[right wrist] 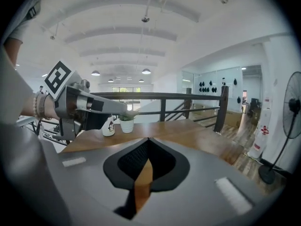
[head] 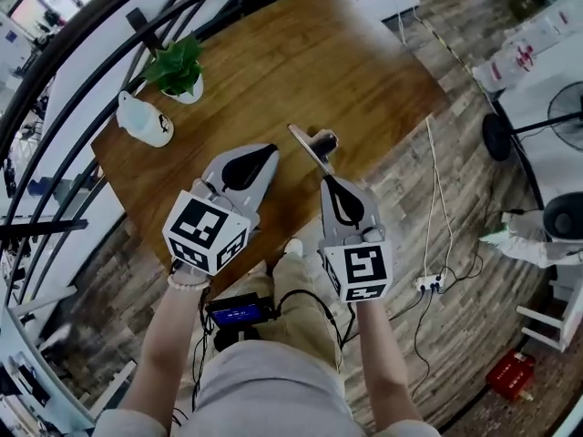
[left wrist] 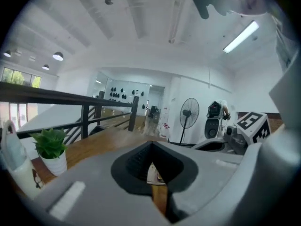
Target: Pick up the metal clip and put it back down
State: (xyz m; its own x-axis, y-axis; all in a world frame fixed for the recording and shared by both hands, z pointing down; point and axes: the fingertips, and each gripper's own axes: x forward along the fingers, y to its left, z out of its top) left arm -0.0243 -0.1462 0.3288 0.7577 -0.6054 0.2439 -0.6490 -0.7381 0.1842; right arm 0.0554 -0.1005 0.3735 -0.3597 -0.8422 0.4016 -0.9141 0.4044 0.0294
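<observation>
The left gripper [head: 271, 151] has its jaws together; a pale sliver [left wrist: 154, 173] in the slit behind their tips is too blurred to name. The right gripper [head: 326, 180] is closed on nothing. The metal clip [head: 310, 144] shows at its 12 o'clock over the table [head: 364, 62]; whether they touch is unclear. Farther off, at 10 o'clock, a white pot [head: 189, 92] holds a plant [head: 175, 64].
</observation>
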